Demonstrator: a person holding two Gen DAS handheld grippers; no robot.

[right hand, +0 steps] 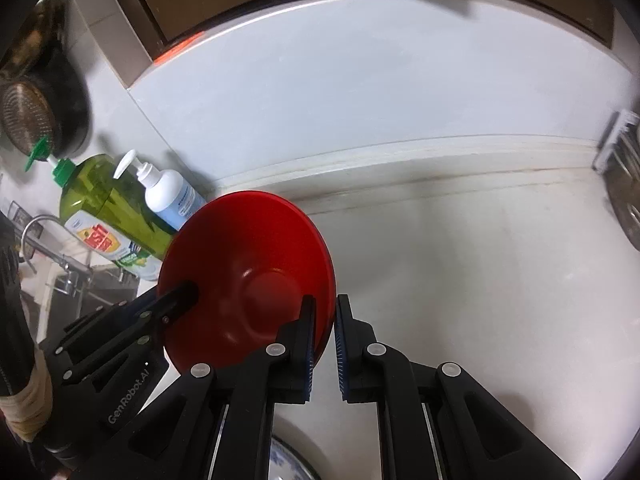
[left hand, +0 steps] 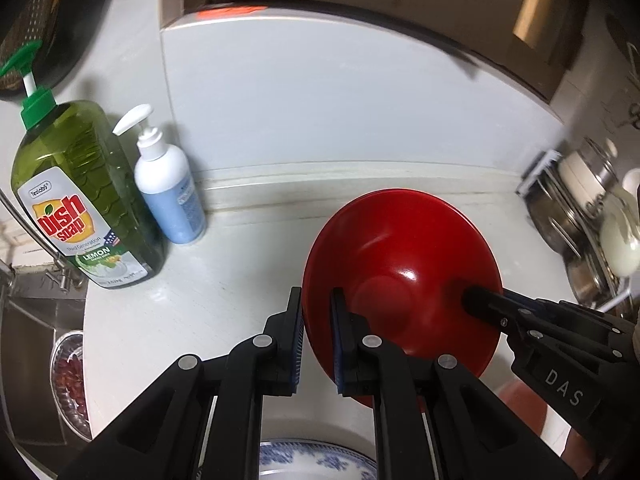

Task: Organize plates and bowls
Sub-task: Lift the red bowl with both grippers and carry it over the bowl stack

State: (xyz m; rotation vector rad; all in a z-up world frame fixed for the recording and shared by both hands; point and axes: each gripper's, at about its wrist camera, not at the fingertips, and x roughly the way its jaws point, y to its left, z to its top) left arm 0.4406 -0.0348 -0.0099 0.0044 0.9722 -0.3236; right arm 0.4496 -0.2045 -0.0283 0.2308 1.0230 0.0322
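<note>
Both grippers' jaws pinch the red bowl (left hand: 400, 264) beside a "Dish Soap" bottle (left hand: 84, 200).

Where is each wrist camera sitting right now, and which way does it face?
Left wrist: on the left gripper, facing the back wall across the countertop; its fingers straddle the red bowl rim; the right gripper enters from the right.
Right wrist: on the right gripper, facing the same wall; its fingers straddle the bowl's opposite rim; the left gripper enters from the left.
Shared: bowl, dish soap bottle, white pump bottle.
</note>
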